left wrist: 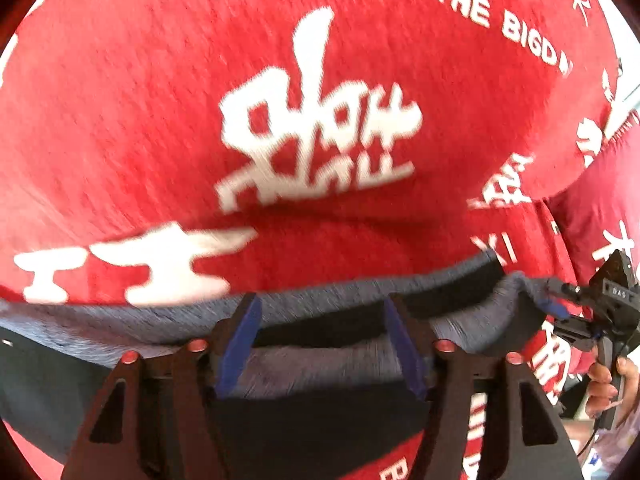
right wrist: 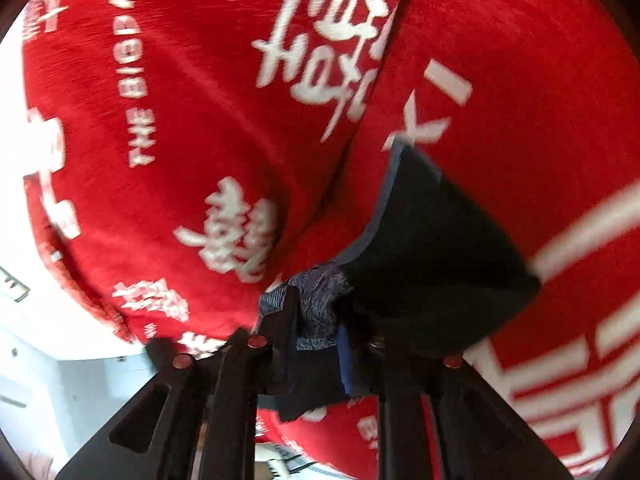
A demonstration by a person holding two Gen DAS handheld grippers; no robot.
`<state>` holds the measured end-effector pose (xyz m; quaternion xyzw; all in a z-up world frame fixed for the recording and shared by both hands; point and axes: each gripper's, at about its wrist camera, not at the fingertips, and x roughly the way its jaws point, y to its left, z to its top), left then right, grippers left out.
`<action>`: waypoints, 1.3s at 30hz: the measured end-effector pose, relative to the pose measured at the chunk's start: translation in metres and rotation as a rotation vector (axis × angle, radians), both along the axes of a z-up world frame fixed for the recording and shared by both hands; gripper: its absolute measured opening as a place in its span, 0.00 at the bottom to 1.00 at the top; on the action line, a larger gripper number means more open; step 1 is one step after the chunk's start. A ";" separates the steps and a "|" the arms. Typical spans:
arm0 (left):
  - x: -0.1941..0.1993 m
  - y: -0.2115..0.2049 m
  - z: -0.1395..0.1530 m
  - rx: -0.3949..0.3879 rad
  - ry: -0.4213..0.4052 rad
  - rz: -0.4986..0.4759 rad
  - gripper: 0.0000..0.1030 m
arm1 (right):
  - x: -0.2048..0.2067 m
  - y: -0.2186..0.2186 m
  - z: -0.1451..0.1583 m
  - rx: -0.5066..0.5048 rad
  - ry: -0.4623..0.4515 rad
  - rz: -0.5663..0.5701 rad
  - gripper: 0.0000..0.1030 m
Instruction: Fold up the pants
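The left hand-held gripper (left wrist: 322,336) is holding its two blue-padded fingers apart, the grey hem of one pair of dark navy fabric pants (left wrist: 320,412) lying across the gap between them; whether they are pinching it is unclear. The right hand-held gripper (right wrist: 316,332) is clamping together on a bunched grey corner of the same pants (right wrist: 436,248), which are draping over one red cloth printed with white lettering (right wrist: 180,120). That cloth is filling nearly everything behind the pants in both views. Right of the pants, in the left view, the other gripper (left wrist: 560,307) is biting the hem, one bare hand (left wrist: 608,388) gripping its handle.
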<state>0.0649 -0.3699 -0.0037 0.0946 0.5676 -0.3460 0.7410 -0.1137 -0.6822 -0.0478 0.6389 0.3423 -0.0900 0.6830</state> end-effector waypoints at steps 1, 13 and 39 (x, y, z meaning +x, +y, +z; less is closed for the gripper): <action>0.003 0.003 0.004 0.001 -0.017 0.014 0.73 | -0.003 -0.005 -0.001 -0.015 0.004 0.005 0.61; -0.034 0.046 -0.052 0.219 0.040 0.073 0.73 | -0.073 0.013 -0.012 -0.118 0.222 -0.076 0.55; -0.022 0.024 -0.056 0.316 -0.070 0.116 0.73 | -0.042 0.021 0.021 -0.337 0.184 0.136 0.30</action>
